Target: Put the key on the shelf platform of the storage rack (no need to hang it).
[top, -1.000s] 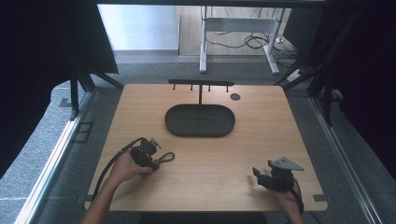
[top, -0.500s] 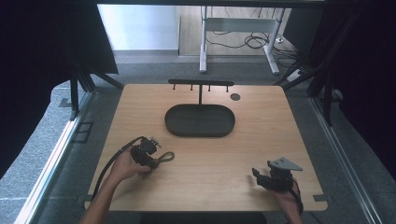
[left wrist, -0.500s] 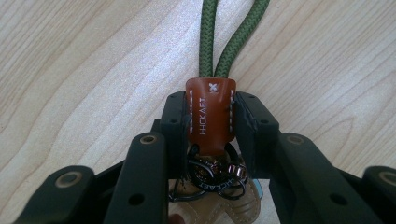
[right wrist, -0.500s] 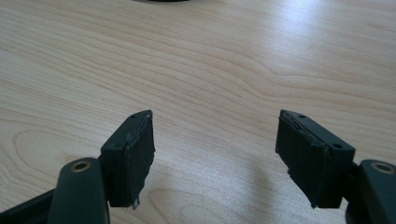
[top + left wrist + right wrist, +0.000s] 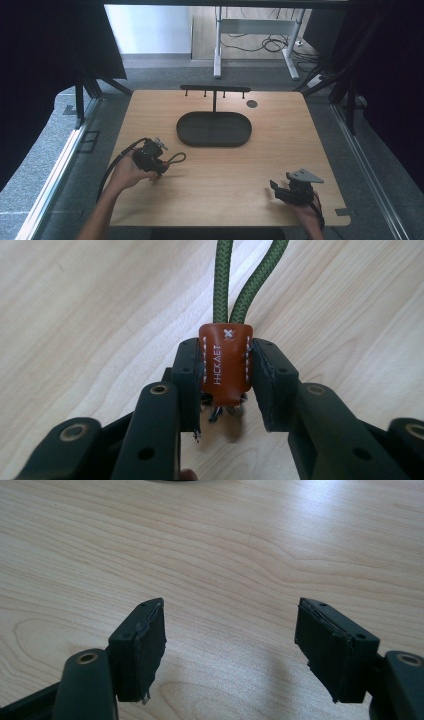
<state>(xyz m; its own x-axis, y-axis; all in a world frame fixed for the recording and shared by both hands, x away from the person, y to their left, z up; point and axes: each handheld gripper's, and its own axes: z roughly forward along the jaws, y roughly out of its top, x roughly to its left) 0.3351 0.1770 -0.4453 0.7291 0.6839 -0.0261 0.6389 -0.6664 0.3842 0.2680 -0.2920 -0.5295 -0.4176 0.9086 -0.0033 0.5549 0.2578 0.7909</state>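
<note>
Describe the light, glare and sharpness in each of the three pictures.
High view: soft and a little blurry, dark curtains at both sides, the table evenly lit. Left gripper view: the leather tab and green cord are crisp between the jaws of the left gripper, its near arms softer. Right gripper view: a pale glare at the upper right of the wood, faint shadow under the open right gripper.

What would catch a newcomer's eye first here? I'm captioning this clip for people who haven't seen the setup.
The left gripper, at the table's near left, is shut on an orange leather tab joining a green rope loop. Behind it, mid-table, sits a black oval tray with a hook rack. The right gripper gapes open at the near right.
</note>
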